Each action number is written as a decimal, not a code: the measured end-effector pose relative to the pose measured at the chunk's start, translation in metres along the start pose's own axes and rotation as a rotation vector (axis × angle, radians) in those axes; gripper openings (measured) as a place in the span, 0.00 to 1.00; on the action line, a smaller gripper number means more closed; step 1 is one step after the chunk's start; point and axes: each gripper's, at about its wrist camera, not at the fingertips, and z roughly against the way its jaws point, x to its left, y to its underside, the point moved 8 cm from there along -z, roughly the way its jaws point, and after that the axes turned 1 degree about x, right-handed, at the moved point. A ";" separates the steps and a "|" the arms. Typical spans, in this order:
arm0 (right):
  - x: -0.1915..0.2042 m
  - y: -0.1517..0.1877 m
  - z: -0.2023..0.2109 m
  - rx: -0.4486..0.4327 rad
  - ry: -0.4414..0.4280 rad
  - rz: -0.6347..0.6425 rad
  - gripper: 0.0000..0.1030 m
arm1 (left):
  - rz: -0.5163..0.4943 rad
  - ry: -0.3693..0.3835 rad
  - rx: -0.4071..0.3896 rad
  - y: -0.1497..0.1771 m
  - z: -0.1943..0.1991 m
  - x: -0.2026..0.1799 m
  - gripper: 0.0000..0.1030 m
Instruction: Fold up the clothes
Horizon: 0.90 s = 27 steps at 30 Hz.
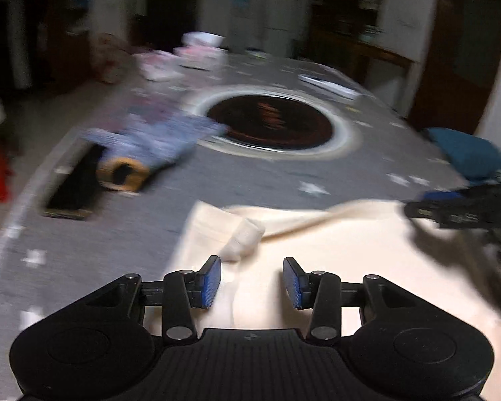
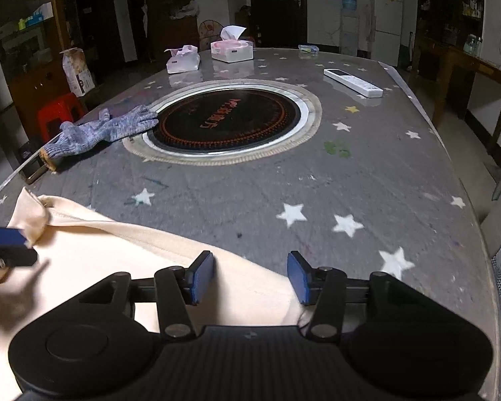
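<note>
Orange characters ring the round black hotplate [image 2: 228,122] at the middle of the right wrist view, too small to read. The left wrist view is smeared with motion blur. A cream garment [image 2: 123,254] of soft knit lies on the grey star-printed tabletop [image 2: 367,173], lower left, cut off by the frame. The left hand-held gripper [image 1: 252,282] hangs over it, blue pads parted, gripping nothing. The right hand-held gripper [image 2: 250,277] stands likewise parted and empty above its hem. A blue knitted glove [image 2: 103,130] lies mid-left.

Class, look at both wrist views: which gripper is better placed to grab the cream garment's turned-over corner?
Probably the left gripper: the cream garment's turned-over corner lies just ahead of its open jaws. The right gripper hovers at the opposite edge.
</note>
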 end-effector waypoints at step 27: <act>0.024 0.026 0.106 -0.087 -0.044 0.074 0.53 | 0.170 -0.031 -0.022 0.024 0.034 0.061 0.07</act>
